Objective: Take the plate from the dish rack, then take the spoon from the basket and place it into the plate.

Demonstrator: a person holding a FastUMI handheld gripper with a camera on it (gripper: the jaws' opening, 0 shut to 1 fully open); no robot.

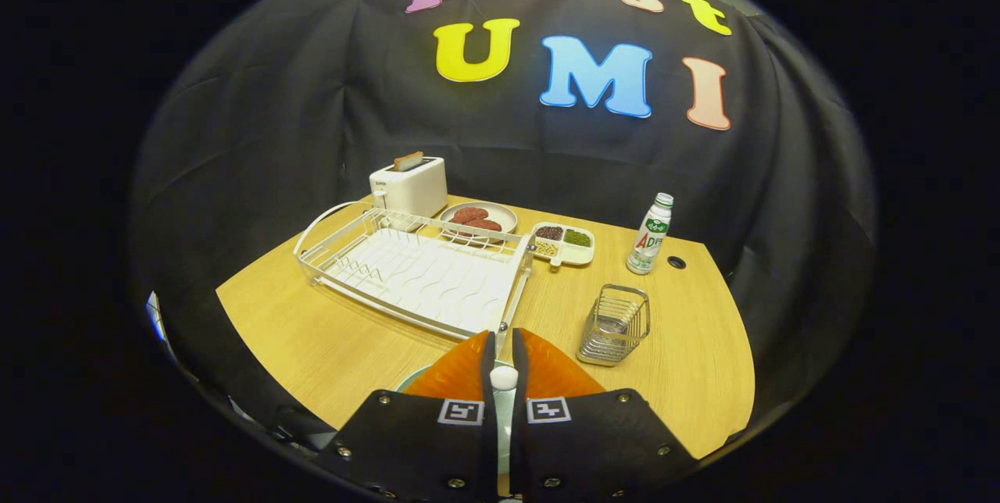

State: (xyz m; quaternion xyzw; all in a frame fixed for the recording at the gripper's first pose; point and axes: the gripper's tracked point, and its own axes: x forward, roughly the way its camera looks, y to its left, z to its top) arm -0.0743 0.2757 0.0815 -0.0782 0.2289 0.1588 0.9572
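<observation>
Gripper (pixel 504 343) fingers, we note, stand nearly together pinching what we judge to be the pale spoon (pixel 504 378) handle, poised over the plate (pixel 412 380) on the table (pixel 312 331), with rack (pixel 414 269) and basket (pixel 615 323) bare beyond.

Even overhead light, sharp centre, strong fisheye bending toward the edges.
</observation>
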